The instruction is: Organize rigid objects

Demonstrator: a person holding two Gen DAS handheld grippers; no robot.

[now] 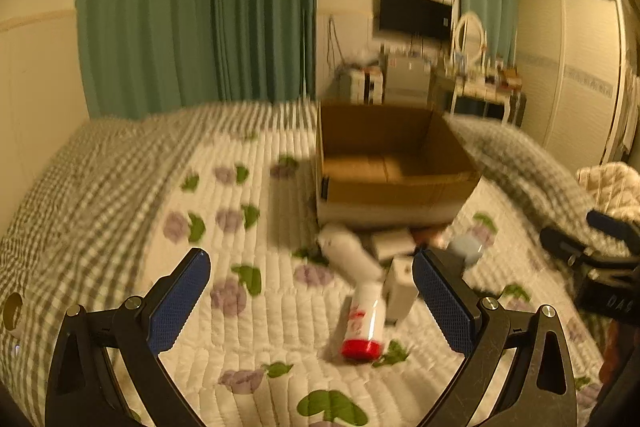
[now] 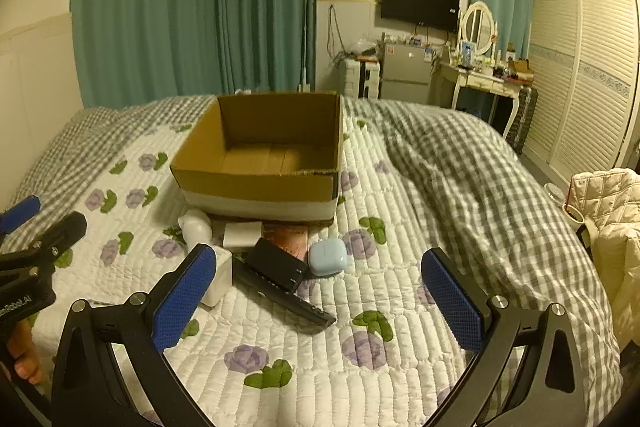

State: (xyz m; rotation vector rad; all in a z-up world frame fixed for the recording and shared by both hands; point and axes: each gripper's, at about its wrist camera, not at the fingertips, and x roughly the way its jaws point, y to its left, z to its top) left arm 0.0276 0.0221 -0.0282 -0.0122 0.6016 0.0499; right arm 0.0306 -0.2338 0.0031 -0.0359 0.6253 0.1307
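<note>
Left gripper, jaws apart and empty, is nearest the bottle; its long axis runs near-to-far, apparently, through blur.

- Quilt on the bed: white, printed with purple flowers and green leaves.
- Blanket along the bed's far and right edges: grey-and-white check.
- Cardboard box: brown, with a white band at its base.
- Bottle: white with a red cap.
- Small case: pale blue.
- Remote: black.
- Curtains: teal.
- Left tool and right tool: black, with blue textured pads.
</note>
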